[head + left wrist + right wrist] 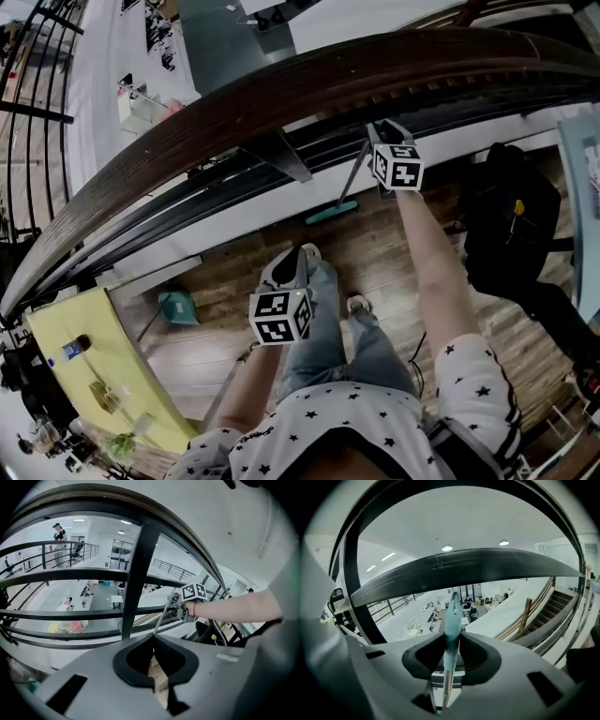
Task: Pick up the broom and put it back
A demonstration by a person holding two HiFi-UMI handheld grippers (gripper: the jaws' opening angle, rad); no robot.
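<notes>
The broom stands nearly upright against the railing, its teal head [330, 213] on the wooden floor and its thin metal shaft [354, 173] rising to my right gripper [373, 142]. That gripper is shut on the top of the handle. In the right gripper view the teal grip [451, 616] runs up between the jaws, with bare metal shaft below it. My left gripper [307, 253] hangs lower and nearer my body, with its jaw tips [153, 636] together and nothing between them. From the left gripper view I see the right gripper [183, 605] and the shaft [161, 618].
A dark wooden handrail [281, 84] with black rails curves across in front of me, with an open hall far below. A teal dustpan [176, 307] lies on the floor at left beside a yellow table [84, 328]. A black chair with a bag [511, 220] stands at right.
</notes>
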